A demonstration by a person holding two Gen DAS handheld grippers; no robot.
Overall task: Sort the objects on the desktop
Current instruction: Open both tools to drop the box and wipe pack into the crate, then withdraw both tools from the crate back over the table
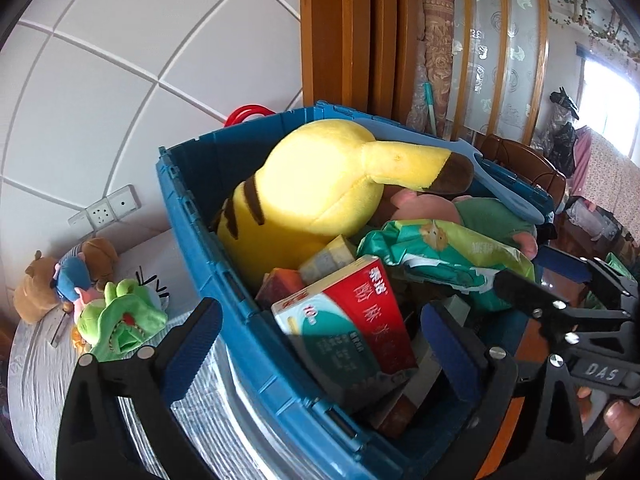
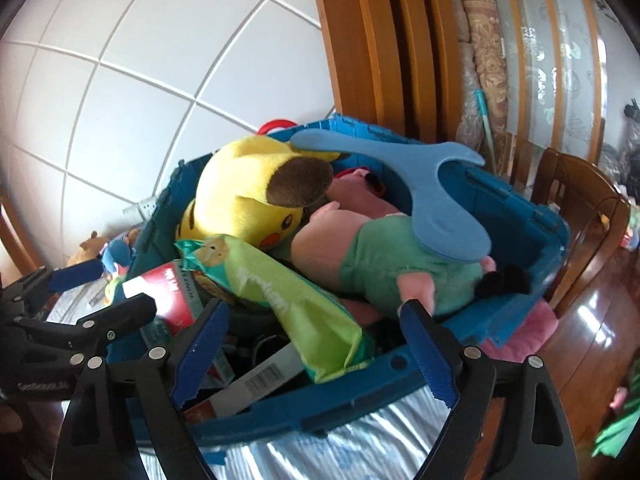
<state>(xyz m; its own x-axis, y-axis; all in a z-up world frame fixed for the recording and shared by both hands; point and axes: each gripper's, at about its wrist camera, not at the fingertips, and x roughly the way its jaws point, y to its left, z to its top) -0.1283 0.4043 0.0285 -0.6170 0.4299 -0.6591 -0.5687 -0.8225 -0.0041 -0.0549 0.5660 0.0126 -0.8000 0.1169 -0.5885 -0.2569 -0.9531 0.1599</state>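
A blue storage bin (image 1: pixel 192 216) (image 2: pixel 532 216) stands packed with things. Inside lie a yellow plush (image 1: pixel 312 192) (image 2: pixel 244 184), a pink pig plush in a green shirt (image 2: pixel 384 264), a green snack packet (image 1: pixel 448 252) (image 2: pixel 288 300) and a red and white medicine box (image 1: pixel 352 320). A blue plastic hanger piece (image 2: pixel 432 184) rests on top. My left gripper (image 1: pixel 320 312) is open, one finger outside the bin's near wall and one inside, with the medicine box between them untouched. My right gripper (image 2: pixel 312 308) is open above the green packet, at the bin's near rim.
Several small plush toys (image 1: pixel 100 300) lie on the silvery table cover (image 2: pixel 360 448) left of the bin. A wooden chair (image 2: pixel 580 208) stands to the right, a pink cloth (image 2: pixel 532 328) lies under the bin's corner, and a tiled wall with sockets (image 1: pixel 104 208) is behind.
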